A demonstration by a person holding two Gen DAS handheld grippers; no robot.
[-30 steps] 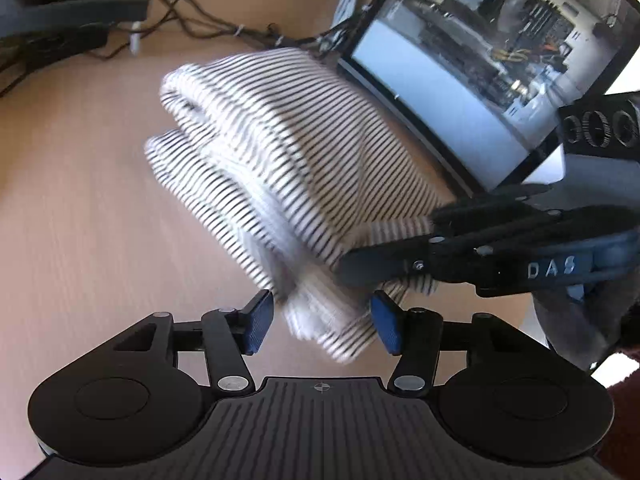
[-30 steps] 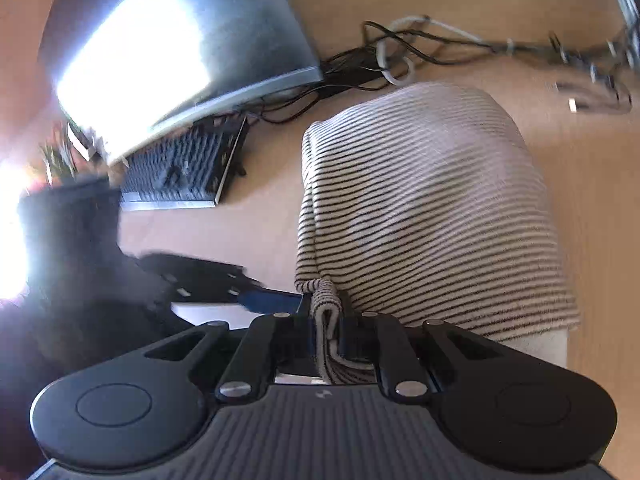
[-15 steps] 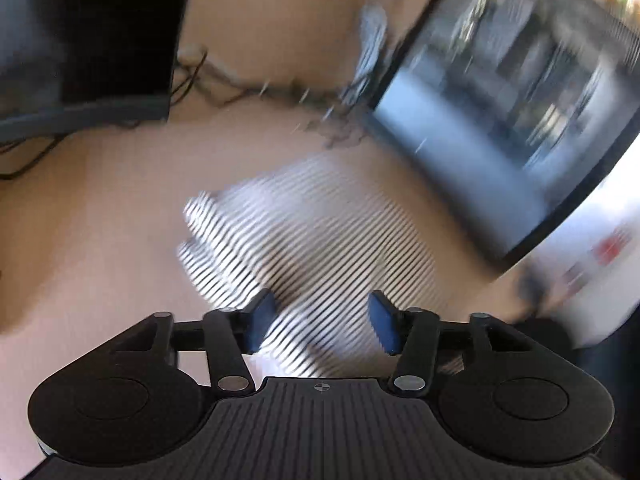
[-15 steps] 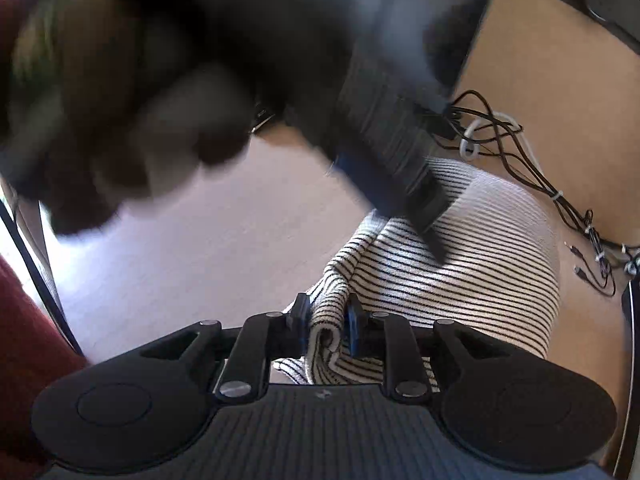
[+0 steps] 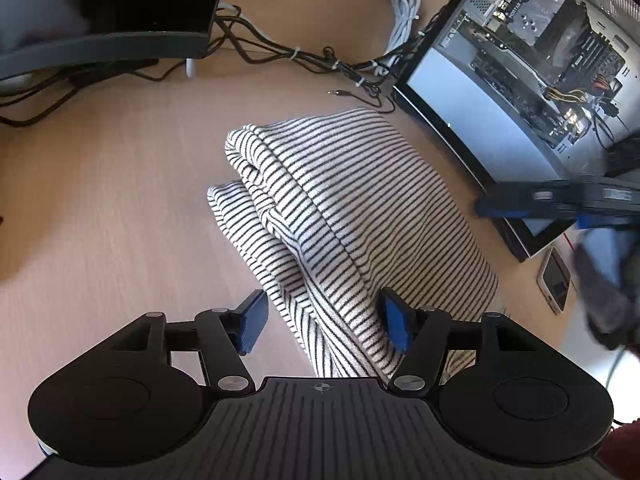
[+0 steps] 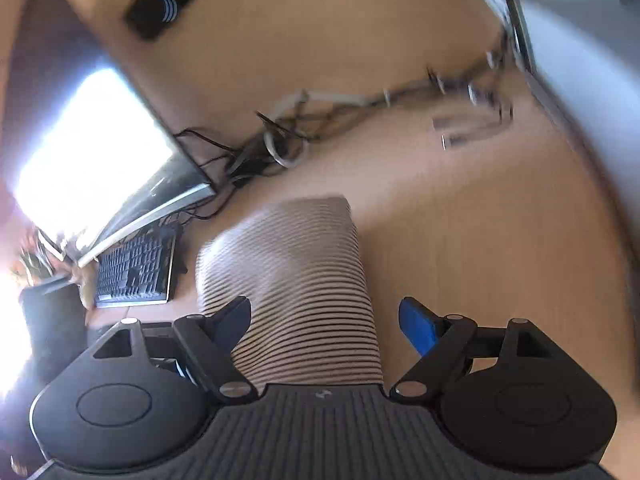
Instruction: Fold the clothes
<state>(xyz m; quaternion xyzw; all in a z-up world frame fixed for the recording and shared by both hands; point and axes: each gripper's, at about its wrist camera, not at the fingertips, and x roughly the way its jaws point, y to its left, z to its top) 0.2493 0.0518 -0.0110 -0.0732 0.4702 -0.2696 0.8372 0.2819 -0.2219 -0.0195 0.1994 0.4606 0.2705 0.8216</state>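
Note:
A black-and-white striped garment [image 5: 348,216] lies folded in a thick bundle on the wooden desk [image 5: 100,208]. My left gripper [image 5: 324,320] is open, its blue pads on either side of the bundle's near end, holding nothing. My right gripper [image 6: 326,322] is open above the same garment [image 6: 296,280], which looks blurred from motion. The right gripper also shows in the left wrist view [image 5: 560,204] at the right, over the edge of the computer case.
A monitor [image 5: 108,8] stands at the back left with a tangle of cables [image 5: 304,60] behind the garment. An open computer case [image 5: 520,72] stands at the right, a phone [image 5: 556,280] beside it. A keyboard [image 6: 136,272] lies left in the right wrist view.
My right gripper has let go of the garment's edge, opened and pulled back. The garment now lies flat on the desk. My left gripper stayed open and drew back over its near end.

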